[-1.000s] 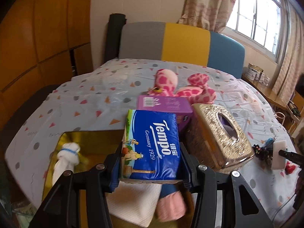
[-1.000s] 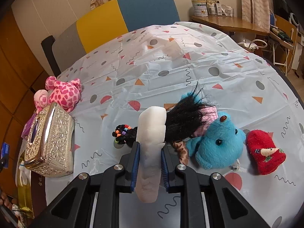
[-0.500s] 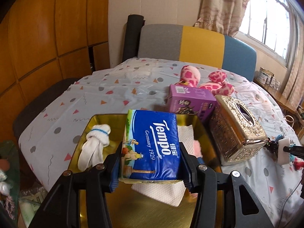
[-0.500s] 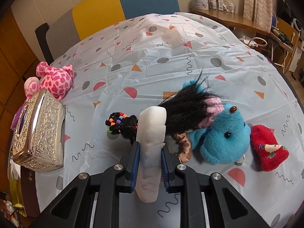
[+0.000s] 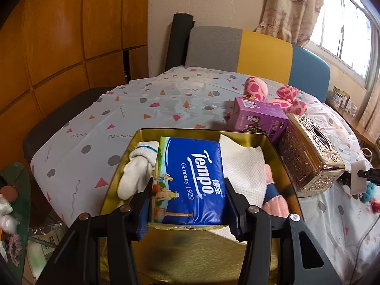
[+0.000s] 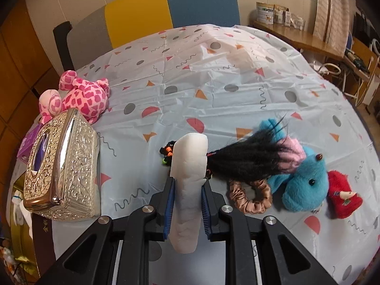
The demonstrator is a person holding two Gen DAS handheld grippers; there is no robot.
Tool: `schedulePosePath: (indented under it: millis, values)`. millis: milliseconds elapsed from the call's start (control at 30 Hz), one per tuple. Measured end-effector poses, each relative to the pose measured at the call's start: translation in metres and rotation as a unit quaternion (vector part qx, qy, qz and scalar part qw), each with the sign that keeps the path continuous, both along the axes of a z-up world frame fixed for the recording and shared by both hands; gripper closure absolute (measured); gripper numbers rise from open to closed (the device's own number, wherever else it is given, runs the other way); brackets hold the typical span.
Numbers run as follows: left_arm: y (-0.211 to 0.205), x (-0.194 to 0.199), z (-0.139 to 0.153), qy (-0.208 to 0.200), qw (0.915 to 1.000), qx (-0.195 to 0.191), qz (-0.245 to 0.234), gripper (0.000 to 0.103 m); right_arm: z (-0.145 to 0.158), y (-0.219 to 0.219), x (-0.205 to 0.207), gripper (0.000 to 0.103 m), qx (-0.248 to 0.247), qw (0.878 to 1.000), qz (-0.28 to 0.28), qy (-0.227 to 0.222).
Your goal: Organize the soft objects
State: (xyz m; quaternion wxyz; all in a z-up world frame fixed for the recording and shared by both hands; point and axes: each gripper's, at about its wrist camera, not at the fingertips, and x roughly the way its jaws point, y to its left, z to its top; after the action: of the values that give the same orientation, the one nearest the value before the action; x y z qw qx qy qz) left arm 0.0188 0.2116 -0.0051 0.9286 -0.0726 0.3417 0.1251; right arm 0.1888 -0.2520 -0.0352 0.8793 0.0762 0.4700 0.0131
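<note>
My left gripper point(image 5: 188, 199) is shut on a blue Tempo tissue pack point(image 5: 190, 180) and holds it over the gold box point(image 5: 280, 156). In the box lie a white sock point(image 5: 137, 168), a white cloth point(image 5: 244, 168) and a pink soft item point(image 5: 276, 206). My right gripper point(image 6: 187, 201) is shut on a white sponge point(image 6: 188, 178), held above the table. Beside it lie a black hair wig piece point(image 6: 251, 156), a blue plush point(image 6: 301, 185), a red plush point(image 6: 342, 197), a brown scrunchie point(image 6: 251, 197) and black hair ties point(image 6: 167, 152).
A silver tissue box point(image 6: 61, 168) stands at the table's left, also in the left wrist view point(image 5: 311, 156). A purple carton point(image 5: 261, 118) and a pink spotted plush point(image 6: 80, 97) lie behind it. A multicoloured chair point(image 5: 256, 54) stands at the far edge.
My left gripper has pulled back and risen with the tissue pack, so the whole gold box now shows. My right gripper has drawn slightly back and left with the sponge.
</note>
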Motion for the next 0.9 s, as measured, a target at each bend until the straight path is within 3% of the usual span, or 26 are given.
schedulePosePath:
  millis: [200, 600, 900]
  values:
    - [0.017, -0.008, -0.002, 0.0, 0.9999, 0.002, 0.015, 0.051, 0.019, 0.014, 0.003, 0.083, 0.021, 1.0, 0.015, -0.015]
    - [0.058, -0.034, 0.001, 0.002, 0.9986, 0.002, 0.053, 0.051, 0.055, 0.085, 0.04, 0.083, 0.012, 0.997, 0.055, -0.046]
    - [0.067, -0.041, -0.009, 0.013, 0.9984, -0.014, 0.053, 0.051, 0.096, 0.163, 0.042, 0.083, 0.034, 0.986, 0.137, -0.086]
